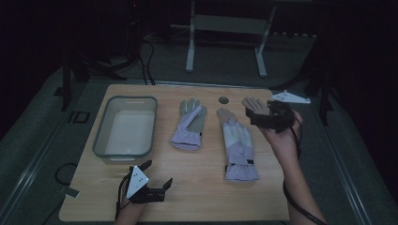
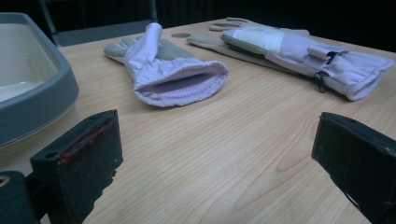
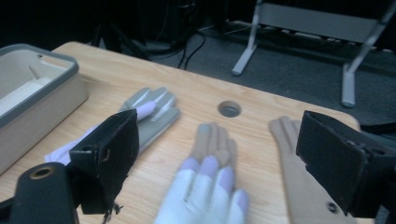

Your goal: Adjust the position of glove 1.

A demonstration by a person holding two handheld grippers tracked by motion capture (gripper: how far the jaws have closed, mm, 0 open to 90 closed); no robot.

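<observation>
Two lavender gloves lie mid-table. The left glove (image 1: 189, 125) has a grey palm and its cuff faces my left gripper (image 2: 217, 163), as the left gripper view shows (image 2: 173, 70). The right glove (image 1: 238, 145) is lavender and white, with tan fingers (image 3: 214, 140) sticking out past its far end. A tan glove-shaped piece (image 1: 255, 105) lies beside it. My left gripper (image 1: 157, 174) stands open near the front edge, nothing between its jaws. My right gripper (image 1: 249, 117) hovers open over the right glove's fingertips (image 3: 210, 186) and the tan piece (image 3: 289, 163).
A grey-rimmed, pale bin (image 1: 126, 126) stands at the table's left. A round hole (image 1: 224, 100) pierces the tabletop near the far edge. Beyond the table are a metal frame (image 1: 225, 42) and cables on the floor.
</observation>
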